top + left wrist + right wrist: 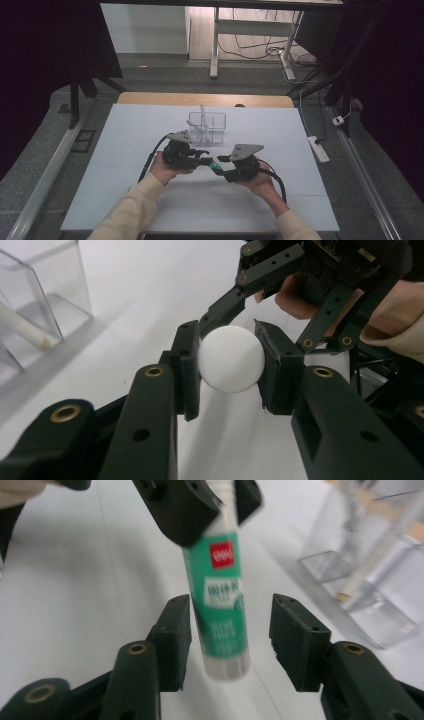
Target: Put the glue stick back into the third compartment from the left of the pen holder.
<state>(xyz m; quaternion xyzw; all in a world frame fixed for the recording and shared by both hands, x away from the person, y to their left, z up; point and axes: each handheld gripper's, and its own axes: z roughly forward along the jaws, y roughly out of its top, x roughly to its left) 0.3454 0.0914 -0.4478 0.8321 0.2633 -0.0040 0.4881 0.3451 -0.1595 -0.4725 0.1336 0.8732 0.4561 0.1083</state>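
My left tool [231,367] is clamped on the white cap end [231,365] of a glue stick [220,595]; in the left gripper view that rounded end sits squarely between the two pads, touched on both sides. The green-labelled tube runs from there towards my right tool [230,640], whose jaws stand apart on either side of the tube's lower end with a gap at each pad, so that tool is loose around the stick and not gripping it. In the high view the two tools [192,156] [223,167] meet nose to nose above the desk [125,130], with the glue stick [214,165] bridging them. Just beyond my left tool, farther from me, stands a clear plastic organiser [207,126] with divided compartments. A slim white stick [203,119] leans upright in it, and from the left gripper view a pale rod [22,327] with a tan tip lies slanted inside a compartment off to that tool's upper left. The right gripper view shows the same box [370,580] to the upper right, blurred, with a pale stick ending in a tan tip [350,590]; which compartment it is in I cannot tell.
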